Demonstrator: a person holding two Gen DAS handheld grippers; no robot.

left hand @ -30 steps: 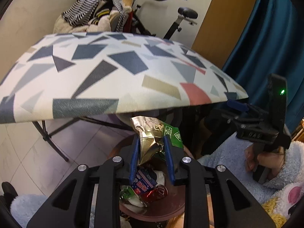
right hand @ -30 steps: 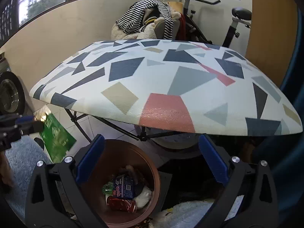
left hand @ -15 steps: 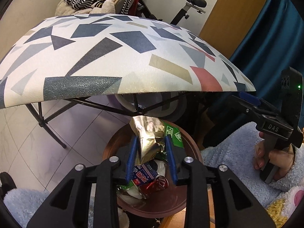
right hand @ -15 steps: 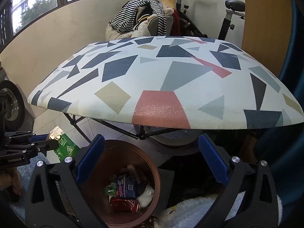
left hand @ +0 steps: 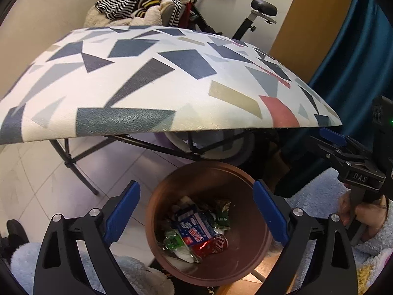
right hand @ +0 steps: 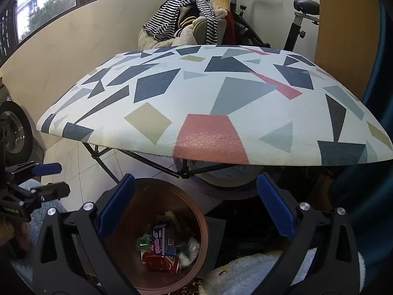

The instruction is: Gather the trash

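A round brown bin [left hand: 235, 172] stands on the floor below the table edge and holds several wrappers, a blue carton [left hand: 196, 228] and a red can [left hand: 216, 244]. My left gripper [left hand: 196, 211] is open and empty right above the bin. A green foil wrapper [left hand: 222, 212] lies inside at the far side. My right gripper [right hand: 196, 204] is open and empty, above the same bin [right hand: 194, 211]. It also shows at the right of the left wrist view [left hand: 329, 142]. The left gripper shows at the left edge of the right wrist view [right hand: 49, 179].
A folding table with a geometric-patterned cloth [left hand: 147, 78] overhangs the bin, on black crossed legs [left hand: 73, 162]. Clothes on a chair [right hand: 186, 24] and an exercise bike [right hand: 297, 24] stand behind. A blue curtain [left hand: 356, 49] hangs at the right. Tiled floor lies to the left.
My left gripper opened wide and let go of the gold and green wrapper, which now lies in the bin. The right gripper stayed open.
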